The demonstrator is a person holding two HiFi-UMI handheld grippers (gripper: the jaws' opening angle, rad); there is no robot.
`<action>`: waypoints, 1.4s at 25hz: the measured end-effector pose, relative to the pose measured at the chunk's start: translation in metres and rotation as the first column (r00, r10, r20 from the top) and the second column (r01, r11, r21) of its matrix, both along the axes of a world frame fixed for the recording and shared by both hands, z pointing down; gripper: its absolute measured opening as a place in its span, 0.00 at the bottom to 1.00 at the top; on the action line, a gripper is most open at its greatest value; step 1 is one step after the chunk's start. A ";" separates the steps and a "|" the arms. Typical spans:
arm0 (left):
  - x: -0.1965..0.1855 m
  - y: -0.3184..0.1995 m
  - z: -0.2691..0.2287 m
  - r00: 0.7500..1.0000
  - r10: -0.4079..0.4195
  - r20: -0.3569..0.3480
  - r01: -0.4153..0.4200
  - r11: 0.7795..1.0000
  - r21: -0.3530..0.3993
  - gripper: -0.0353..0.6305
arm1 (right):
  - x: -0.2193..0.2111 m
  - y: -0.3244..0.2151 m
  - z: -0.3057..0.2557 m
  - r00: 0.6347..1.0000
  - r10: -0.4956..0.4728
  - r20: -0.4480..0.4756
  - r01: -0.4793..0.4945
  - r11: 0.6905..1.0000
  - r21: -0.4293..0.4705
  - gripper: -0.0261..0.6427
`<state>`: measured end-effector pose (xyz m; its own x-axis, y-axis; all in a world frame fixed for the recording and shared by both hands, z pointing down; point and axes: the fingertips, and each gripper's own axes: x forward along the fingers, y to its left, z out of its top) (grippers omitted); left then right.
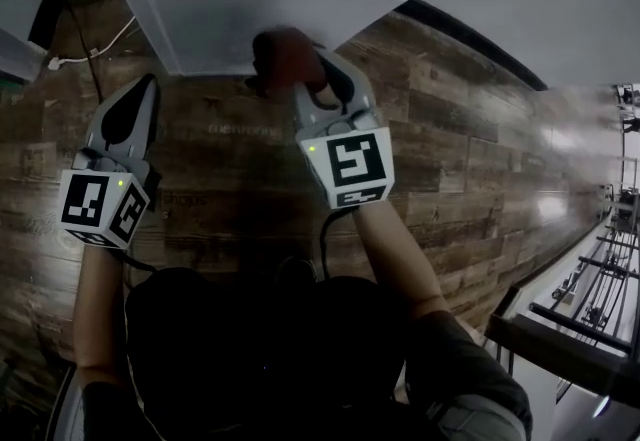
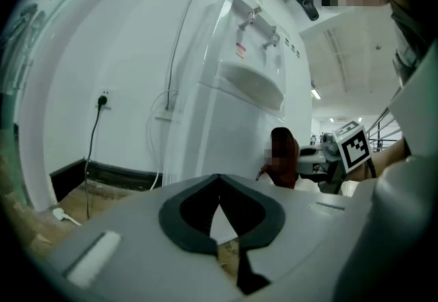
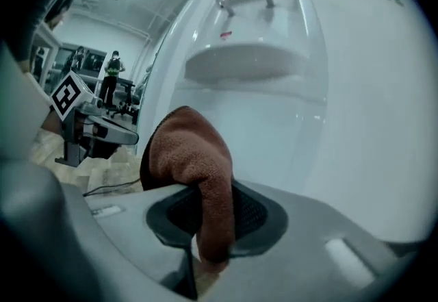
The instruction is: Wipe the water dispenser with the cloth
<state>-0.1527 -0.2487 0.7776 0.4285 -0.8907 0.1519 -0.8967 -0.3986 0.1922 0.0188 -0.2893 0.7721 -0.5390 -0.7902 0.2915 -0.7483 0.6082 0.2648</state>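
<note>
Below me lies a dark wood-plank floor [image 1: 470, 159], edged by a black baseboard [image 1: 470, 41] under the white wall [image 2: 102, 40]. A black cable [image 2: 90, 150] hangs from a wall socket [image 2: 102, 98] (a white cable [image 1: 60, 60] lies near it). Metal rails [image 1: 590, 314] stand to my right, and a person [image 3: 109, 78] stands far back.

Left gripper [image 2: 219, 181] jaws together, empty; right gripper [image 3: 209, 215] clamped on cloth [image 3: 188, 150].

Rust-brown cloth [image 3: 195, 157] — bunched, folded over — before the upright white water dispenser [image 3: 294, 129].
</note>
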 end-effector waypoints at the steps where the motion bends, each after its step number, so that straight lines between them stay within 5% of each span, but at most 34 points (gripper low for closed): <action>1: 0.001 -0.002 -0.011 1.000 -0.005 -0.012 0.005 1.000 0.013 0.08 | 0.001 -0.004 -0.021 0.999 0.006 -0.039 -0.004 0.999 0.040 0.14; 6: 0.012 -0.007 -0.042 0.999 0.006 -0.031 -0.004 0.999 0.050 0.08 | -0.009 -0.008 -0.094 0.955 0.040 -0.294 0.027 0.975 0.220 0.14; 11: 0.017 -0.006 -0.037 1.000 0.027 -0.009 -0.026 0.998 0.049 0.08 | -0.031 -0.001 -0.096 0.938 0.051 -0.342 0.042 0.965 0.259 0.14; 19: 0.009 -0.006 0.007 0.999 0.039 0.036 -0.039 0.999 -0.010 0.08 | -0.052 0.003 0.053 0.917 -0.127 -0.378 0.129 0.991 -0.020 0.14; 26: 0.006 0.000 0.052 0.999 0.040 0.032 -0.036 0.993 -0.115 0.08 | -0.047 0.005 0.170 0.870 -0.245 -0.429 0.124 0.949 -0.291 0.14; 29: 0.012 0.008 0.045 0.997 0.077 0.031 -0.073 0.991 -0.108 0.08 | -0.051 0.007 0.134 0.897 -0.209 -0.389 0.125 0.965 -0.232 0.14; 35: -0.004 0.006 -0.027 0.998 0.048 0.031 -0.048 0.999 0.018 0.08 | -0.103 0.014 -0.029 0.972 -0.148 -0.181 0.152 0.988 0.009 0.14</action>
